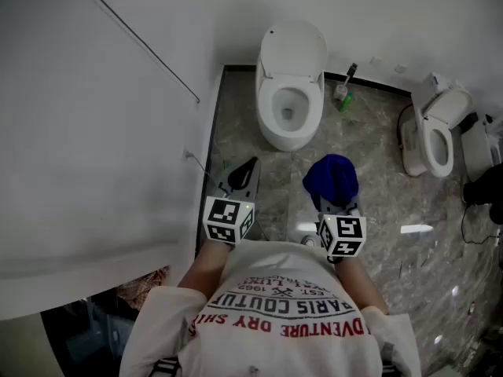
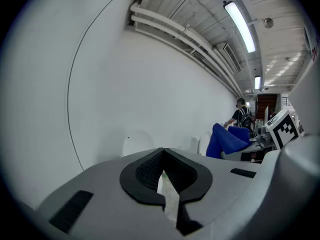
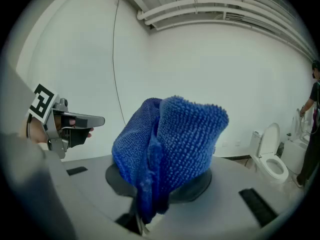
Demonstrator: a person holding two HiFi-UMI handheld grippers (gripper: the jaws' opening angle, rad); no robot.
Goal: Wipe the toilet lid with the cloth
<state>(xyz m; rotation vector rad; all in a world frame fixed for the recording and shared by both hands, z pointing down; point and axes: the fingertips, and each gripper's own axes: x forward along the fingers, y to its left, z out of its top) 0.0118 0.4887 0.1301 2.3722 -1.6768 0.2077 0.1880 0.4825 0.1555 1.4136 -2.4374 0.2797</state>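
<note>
A white toilet (image 1: 289,100) stands ahead against the far wall, its lid (image 1: 295,45) raised and the bowl exposed. In the left gripper view the lid (image 2: 137,143) shows as a pale oval above the jaws. My right gripper (image 1: 334,201) is shut on a blue fluffy cloth (image 1: 332,179), held in front of the toilet. The cloth (image 3: 170,144) bunches up out of the jaws and fills the middle of the right gripper view. My left gripper (image 1: 245,170) hovers left of it near the wall; its pads (image 2: 150,171) are together with nothing between them.
A second toilet (image 1: 435,132) stands at the right, lid up, also seen in the right gripper view (image 3: 270,156). A brush with a green base (image 1: 344,93) sits between the toilets. A white wall (image 1: 102,132) runs close on the left. A person (image 2: 243,116) stands far off.
</note>
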